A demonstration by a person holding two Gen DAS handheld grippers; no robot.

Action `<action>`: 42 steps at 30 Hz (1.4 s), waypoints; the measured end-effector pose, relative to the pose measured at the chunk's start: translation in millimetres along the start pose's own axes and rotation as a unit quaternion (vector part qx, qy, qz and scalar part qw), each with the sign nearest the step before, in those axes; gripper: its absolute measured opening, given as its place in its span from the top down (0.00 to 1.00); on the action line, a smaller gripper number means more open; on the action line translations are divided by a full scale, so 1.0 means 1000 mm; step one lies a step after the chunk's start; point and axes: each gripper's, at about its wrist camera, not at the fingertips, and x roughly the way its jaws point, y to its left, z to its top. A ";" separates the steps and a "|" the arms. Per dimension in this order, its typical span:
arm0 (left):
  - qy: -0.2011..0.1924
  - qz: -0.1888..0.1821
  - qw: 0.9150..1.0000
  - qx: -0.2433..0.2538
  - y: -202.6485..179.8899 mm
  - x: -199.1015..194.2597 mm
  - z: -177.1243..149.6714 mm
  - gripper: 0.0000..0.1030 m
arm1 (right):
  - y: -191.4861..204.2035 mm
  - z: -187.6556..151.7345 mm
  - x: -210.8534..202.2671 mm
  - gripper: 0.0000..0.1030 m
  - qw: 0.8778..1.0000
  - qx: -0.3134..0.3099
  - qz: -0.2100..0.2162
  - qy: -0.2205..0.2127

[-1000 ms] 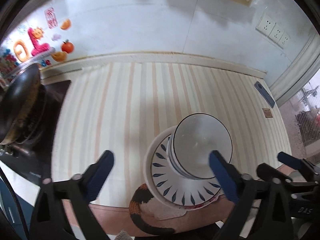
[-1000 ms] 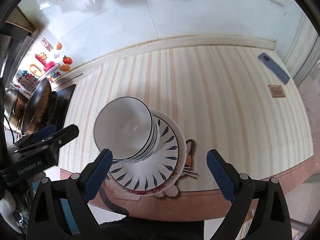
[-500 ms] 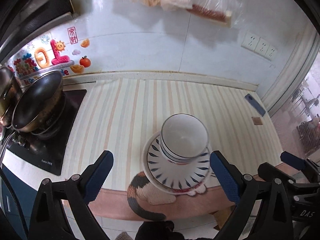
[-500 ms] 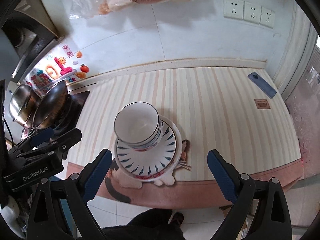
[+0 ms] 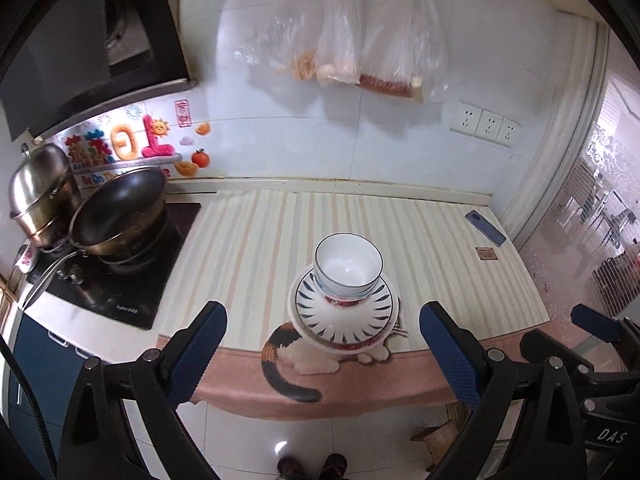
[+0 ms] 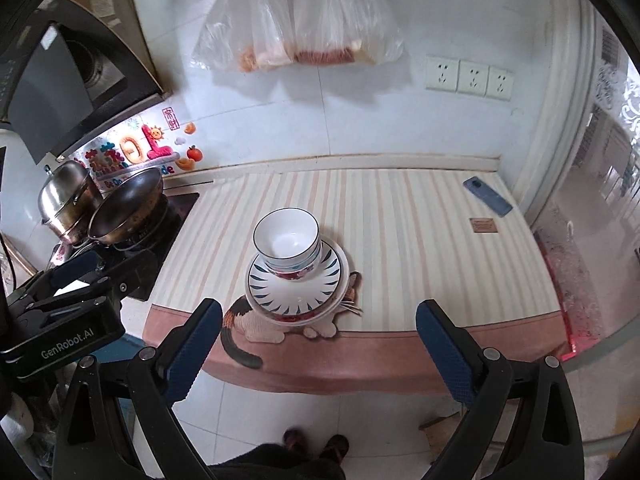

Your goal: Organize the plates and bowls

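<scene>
Your left gripper [image 5: 320, 344] and right gripper [image 6: 316, 338] both hang wide and empty off the counter's edge, because the bowls [image 6: 287, 240] already nest on the plates [image 6: 296, 288], beyond them on the striped mat [image 6: 400, 216].

"GenRobot.AI" marks the left tongs [image 6: 64, 344]; "DAS" marks the right tongs [image 5: 608, 436].

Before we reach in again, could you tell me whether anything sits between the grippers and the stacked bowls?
Nothing visible does. Both the left gripper and right gripper are open, with only bare countertop mat edge before the bowls on the plates.
</scene>
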 end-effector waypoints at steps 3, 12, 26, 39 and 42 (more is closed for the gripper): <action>-0.011 0.008 1.000 0.001 0.005 -0.022 -0.011 0.04 | 0.005 -0.011 -0.024 0.03 1.000 0.001 -0.008 -0.014; -0.035 0.029 0.999 0.005 0.023 -0.066 -0.038 0.04 | 0.023 -0.045 -0.068 0.03 0.999 0.021 -0.012 -0.034; -0.041 0.030 0.999 0.007 0.032 -0.098 -0.067 0.04 | 0.046 -0.070 -0.099 0.03 0.998 0.016 -0.026 -0.047; -0.053 0.031 0.998 0.005 0.031 -0.113 -0.072 0.04 | 0.045 -0.078 -0.108 0.03 0.998 0.015 -0.037 -0.052; -0.056 0.033 0.998 0.008 0.031 -0.113 -0.073 0.04 | 0.044 -0.078 -0.109 0.03 0.998 0.018 -0.039 -0.054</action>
